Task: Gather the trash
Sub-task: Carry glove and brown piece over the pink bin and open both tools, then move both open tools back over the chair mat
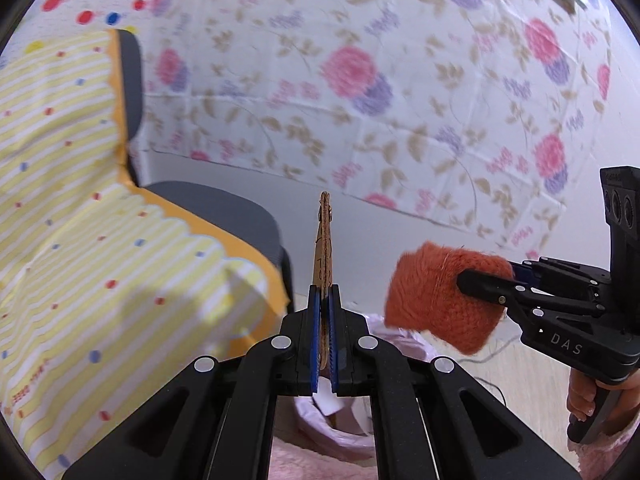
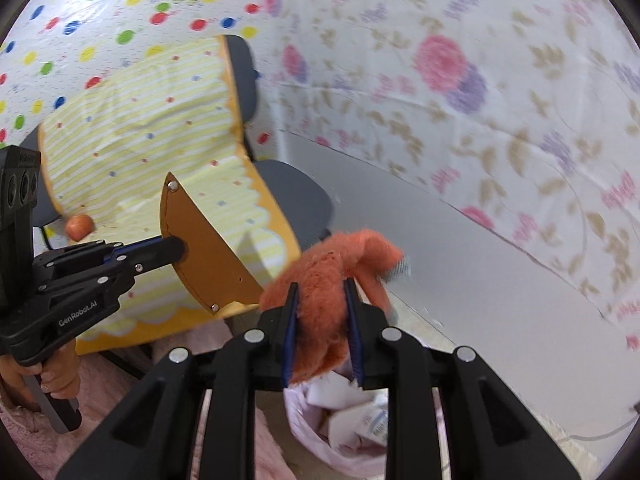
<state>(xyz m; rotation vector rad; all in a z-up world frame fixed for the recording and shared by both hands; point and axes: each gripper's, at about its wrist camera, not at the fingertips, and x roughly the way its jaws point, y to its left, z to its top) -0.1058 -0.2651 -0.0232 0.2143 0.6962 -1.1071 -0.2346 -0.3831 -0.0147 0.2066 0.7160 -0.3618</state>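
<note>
At the left of both views I see one chair (image 2: 152, 128) with a yellow striped cover, and flowered sheets (image 1: 360, 80) behind. My left gripper (image 1: 325, 300) is squeezed tight on one flat brown piece (image 1: 324, 240) (two small rivets on it). My right gripper (image 2: 322, 292) pinches one fuzzy orange cloth (image 2: 332, 268). Low in the middle, under both, sits one pink-lined bin (image 2: 320, 432) with white scraps inside.

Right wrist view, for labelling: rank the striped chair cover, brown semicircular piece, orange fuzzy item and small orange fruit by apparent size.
1. Striped chair cover.
2. Orange fuzzy item and brown semicircular piece: similar; the fuzzy item sits nearer the camera, so unranked.
3. Small orange fruit.
</note>
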